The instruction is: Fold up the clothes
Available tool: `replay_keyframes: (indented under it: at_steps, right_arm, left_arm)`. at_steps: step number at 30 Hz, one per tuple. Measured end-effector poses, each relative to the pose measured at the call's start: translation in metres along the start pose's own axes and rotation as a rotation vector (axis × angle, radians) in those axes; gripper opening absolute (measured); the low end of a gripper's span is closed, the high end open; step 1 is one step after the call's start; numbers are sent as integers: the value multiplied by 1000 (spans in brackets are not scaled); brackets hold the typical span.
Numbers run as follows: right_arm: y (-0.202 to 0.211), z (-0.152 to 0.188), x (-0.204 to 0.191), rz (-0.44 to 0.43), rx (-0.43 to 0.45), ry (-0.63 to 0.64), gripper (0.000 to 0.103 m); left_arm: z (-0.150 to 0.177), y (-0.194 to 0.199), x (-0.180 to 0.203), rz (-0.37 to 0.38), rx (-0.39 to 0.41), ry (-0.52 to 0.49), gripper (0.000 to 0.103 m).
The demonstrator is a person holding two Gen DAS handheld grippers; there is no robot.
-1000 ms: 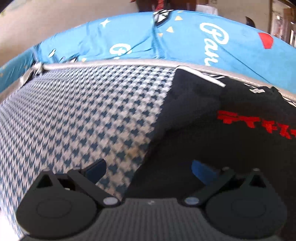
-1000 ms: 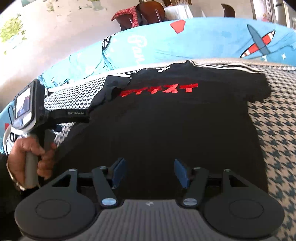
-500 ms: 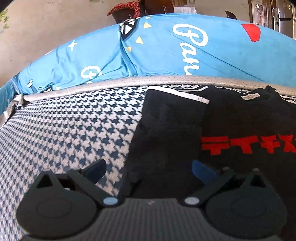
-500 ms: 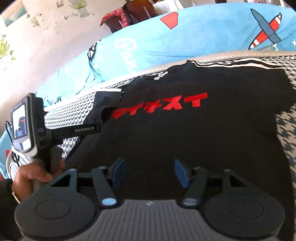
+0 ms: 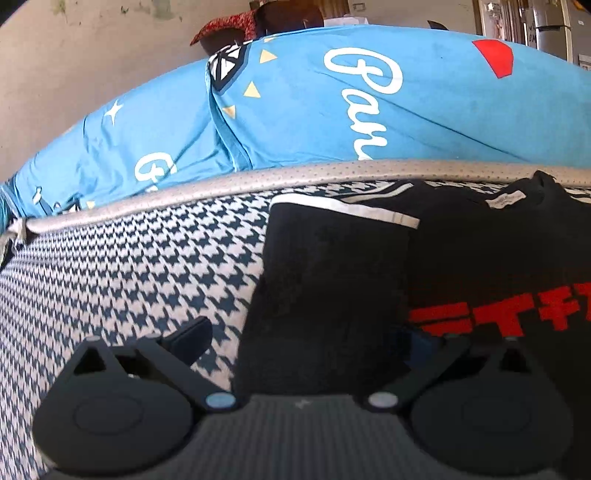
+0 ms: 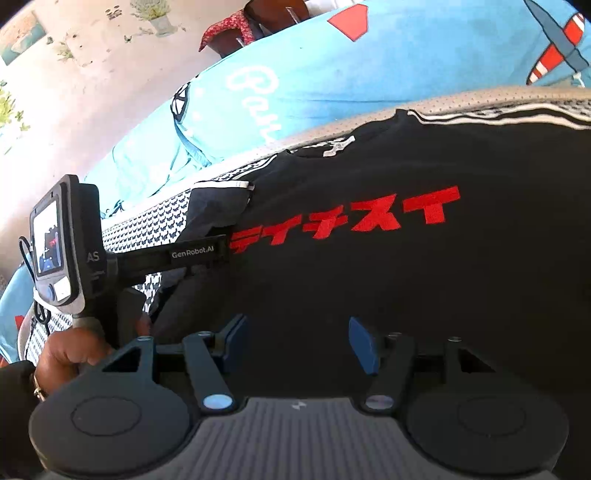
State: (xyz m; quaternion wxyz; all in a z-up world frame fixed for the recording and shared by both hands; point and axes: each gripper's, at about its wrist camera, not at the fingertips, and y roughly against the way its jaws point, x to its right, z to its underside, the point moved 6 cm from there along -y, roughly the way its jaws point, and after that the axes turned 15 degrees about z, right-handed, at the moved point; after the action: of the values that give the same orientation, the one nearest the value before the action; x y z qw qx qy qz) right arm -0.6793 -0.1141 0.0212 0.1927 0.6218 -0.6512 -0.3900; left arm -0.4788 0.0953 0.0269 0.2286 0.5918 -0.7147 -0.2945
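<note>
A black T-shirt [image 6: 388,280] with red lettering lies spread face up on a houndstooth mat [image 5: 129,266]. Its left sleeve [image 5: 332,266], trimmed with a white stripe, lies flat at the shirt's left edge. My left gripper [image 5: 303,339] hovers open over that sleeve's lower edge, one finger above the mat and the other above the black cloth. My right gripper [image 6: 297,341] stands open above the shirt's lower body with nothing between its fingers. In the right wrist view the left gripper's body [image 6: 74,247] shows at the left, held by a hand [image 6: 70,354].
A blue printed bedsheet [image 5: 332,110] rises behind the mat's grey far edge [image 5: 258,177]. A chair with a red cloth [image 6: 236,26] stands by the wall beyond. Houndstooth mat lies bare left of the shirt.
Both views have shifted so the shirt sits nearer and larger. The left gripper has come in over the sleeve from the bare mat. Both grippers keep the same opening.
</note>
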Motion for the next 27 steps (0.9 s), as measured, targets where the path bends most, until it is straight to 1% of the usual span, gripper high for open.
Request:
replay_keyframes:
  at_steps: [2,5,9,12,14,16,19,22,24,27]
  right_arm:
    - [0,0,0,-1,1,1,61]
    - [-1,1,-1,-2,2,4,61]
    - [-2,1,-2,-4,4,9,61]
    - [-3,1,-2,-7,5,13,61]
    - [-3,1,-2,-8,5,16,61]
    - [-3,1,-2,-9,6,18,61]
    - [-4,2,-3,-10,7,21,62]
    - [-4,2,-3,-10,9,28,62]
    - [-4,3,-3,-10,12,36,64]
    - [-4,5,-5,-10,18,52,65]
  left_arm:
    - [-3,-1,-3,-15,6,-7,103]
    - [-7,-2,-9,-64,11,-11,103]
    - [-15,-4,-28,-138,13,27,103]
    - [-22,-4,-55,-208,19,87,103]
    - [-27,-3,-78,-253,24,147,103]
    - [-29,0,-100,-273,28,214,103]
    - [-31,3,-122,-218,23,311,103]
    - [-32,6,-124,-189,24,332,103]
    - [-32,7,-126,-141,21,367,103]
    - [-30,7,-134,-67,10,470,103]
